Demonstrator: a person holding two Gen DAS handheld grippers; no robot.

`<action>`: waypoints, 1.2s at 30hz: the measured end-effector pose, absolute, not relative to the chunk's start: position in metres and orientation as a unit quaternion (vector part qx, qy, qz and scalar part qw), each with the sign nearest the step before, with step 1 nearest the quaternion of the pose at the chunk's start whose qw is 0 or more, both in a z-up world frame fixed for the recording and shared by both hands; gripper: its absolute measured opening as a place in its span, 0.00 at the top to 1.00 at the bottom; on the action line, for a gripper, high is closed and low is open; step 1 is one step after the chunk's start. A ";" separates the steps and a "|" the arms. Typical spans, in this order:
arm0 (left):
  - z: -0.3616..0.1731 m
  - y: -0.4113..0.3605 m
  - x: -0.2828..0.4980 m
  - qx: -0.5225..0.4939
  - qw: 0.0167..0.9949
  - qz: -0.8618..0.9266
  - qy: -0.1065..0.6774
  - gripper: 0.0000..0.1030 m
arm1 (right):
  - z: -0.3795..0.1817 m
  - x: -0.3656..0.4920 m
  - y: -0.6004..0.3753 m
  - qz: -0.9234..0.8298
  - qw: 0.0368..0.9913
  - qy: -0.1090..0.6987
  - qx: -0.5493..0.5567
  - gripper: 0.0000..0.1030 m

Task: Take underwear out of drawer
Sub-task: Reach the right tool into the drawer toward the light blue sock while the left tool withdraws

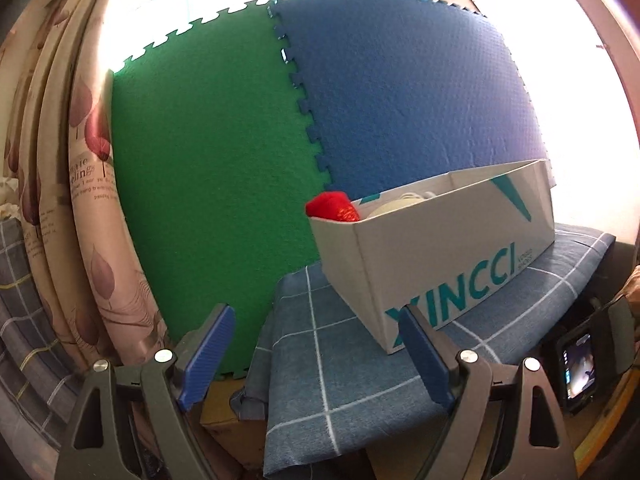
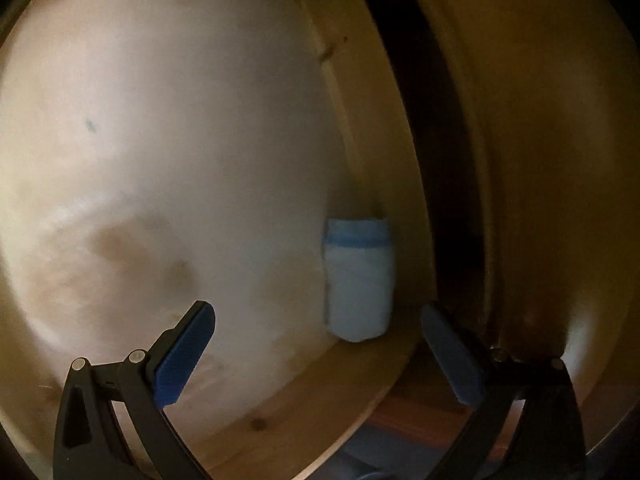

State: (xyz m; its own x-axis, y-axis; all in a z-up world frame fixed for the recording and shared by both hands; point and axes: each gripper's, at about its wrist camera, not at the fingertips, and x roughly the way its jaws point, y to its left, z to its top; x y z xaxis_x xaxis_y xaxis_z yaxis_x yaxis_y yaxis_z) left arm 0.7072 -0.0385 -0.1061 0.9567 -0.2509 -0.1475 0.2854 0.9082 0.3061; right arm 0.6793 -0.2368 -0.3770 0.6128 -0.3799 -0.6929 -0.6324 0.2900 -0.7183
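Behind everything stand two interlocked foam mats, the green mat (image 1: pixel 208 184) on the left and the blue mat (image 1: pixel 408 92) on the right, with a leaf-printed curtain (image 1: pixel 84 200) hanging at the far left. In front of them a blue checked cloth (image 1: pixel 344 384) covers a raised surface, and on it sits a white XINCCI shoe box (image 1: pixel 448 256), open at the top, with a red fabric item (image 1: pixel 334 206) and something pale poking above its near end.

On the other side, the wooden drawer (image 2: pixel 360 384) is pulled open, its pale bottom mostly bare. The folded light-blue underwear (image 2: pixel 358 280) lies in the corner, against the drawer's side wall.

The left gripper (image 1: pixel 316 344) has its fingers spread wide with nothing between them. The right gripper (image 2: pixel 318 344) points down into the drawer, fingers likewise spread, short of the underwear.
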 end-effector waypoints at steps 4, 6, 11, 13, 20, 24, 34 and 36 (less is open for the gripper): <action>-0.110 -0.042 0.702 0.177 0.973 -0.144 0.044 0.17 | -0.408 0.671 -0.245 0.044 0.605 0.399 -0.688 0.02; -0.111 -0.043 0.701 0.177 0.972 -0.150 0.041 0.17 | -0.423 0.660 -0.247 0.053 0.531 0.370 -0.761 0.01; -0.113 -0.051 0.693 0.188 0.969 -0.158 0.026 0.17 | -0.454 0.638 -0.247 0.066 0.246 0.327 -0.910 0.00; -0.113 -0.052 0.687 0.191 0.968 -0.162 0.017 0.17 | -0.462 0.636 -0.242 0.060 0.171 0.255 -0.950 0.00; -0.107 -0.031 0.679 0.150 0.975 -0.161 0.001 0.17 | -0.488 0.647 -0.234 0.055 0.058 0.258 -0.963 0.00; -0.102 -0.017 0.681 0.116 0.981 -0.154 -0.003 0.17 | -0.490 0.644 -0.251 0.046 0.005 0.287 -0.957 0.00; -0.098 -0.006 0.679 0.089 0.984 -0.151 -0.011 0.17 | -0.486 0.635 -0.239 0.035 -0.005 0.349 -0.936 0.02; -0.098 -0.003 0.679 0.086 0.985 -0.148 -0.011 0.17 | -0.484 0.633 -0.236 0.032 -0.002 0.362 -0.932 0.56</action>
State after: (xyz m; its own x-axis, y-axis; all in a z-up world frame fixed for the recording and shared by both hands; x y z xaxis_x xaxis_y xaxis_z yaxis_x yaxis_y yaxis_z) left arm 0.6789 -0.0029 -0.0979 0.9561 -0.2931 -0.0033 0.2893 0.9417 0.1720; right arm 0.6327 -0.2364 -0.4841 0.7356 -0.6748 -0.0591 -0.6746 -0.7377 0.0273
